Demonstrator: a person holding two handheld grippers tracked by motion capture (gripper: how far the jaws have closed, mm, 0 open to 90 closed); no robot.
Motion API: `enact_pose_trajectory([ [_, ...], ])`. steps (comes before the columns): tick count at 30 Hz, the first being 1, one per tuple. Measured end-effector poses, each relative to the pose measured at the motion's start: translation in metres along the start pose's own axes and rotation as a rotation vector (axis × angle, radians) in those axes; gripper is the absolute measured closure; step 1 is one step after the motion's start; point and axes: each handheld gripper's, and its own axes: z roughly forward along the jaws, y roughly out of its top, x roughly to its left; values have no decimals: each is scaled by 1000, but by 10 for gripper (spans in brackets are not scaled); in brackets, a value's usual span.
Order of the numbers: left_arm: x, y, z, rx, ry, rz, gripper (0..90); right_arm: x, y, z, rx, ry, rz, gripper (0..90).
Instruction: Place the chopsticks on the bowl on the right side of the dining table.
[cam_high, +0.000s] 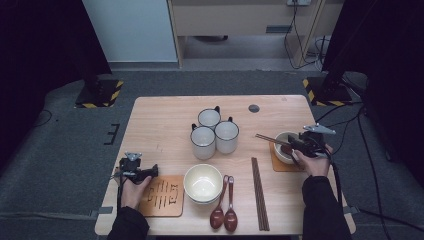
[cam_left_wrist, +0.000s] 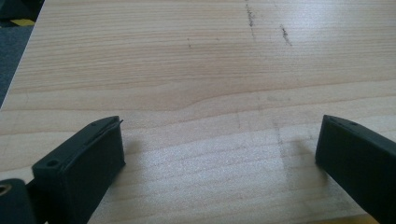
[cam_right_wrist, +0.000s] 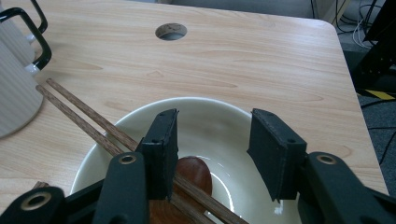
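Sat at the right edge of the table, on a square wooden mat: the cream bowl. Held a brown spoon in its hollow, and carried a slanted pair of chopsticks across its rim, tips reaching out toward the mugs. Hovered just over that bowl, the right claw, jaws partly apart and clamped on nothing, one jaw just above the chopsticks, though whether touching them could not be told. Rested far off at the left side, well apart from all this, the left claw, jaws spread wide over bare wood with nothing between them. Lay just beside that hand a second wooden mat with cut slots. Stood near the table's middle three white mugs, clustered and touching. Waited nearer the front edge an empty second bowl, then two brown spoons side by side, then another chopstick pair lying straight. Showed beyond the mugs a round cable hole.
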Motion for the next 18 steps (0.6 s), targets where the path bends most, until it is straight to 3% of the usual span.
enact_pose_trajectory([
  [18, 0, 0, 0, -1, 0, 0, 3, 3, -2, 2, 44, 16, -35, 522],
])
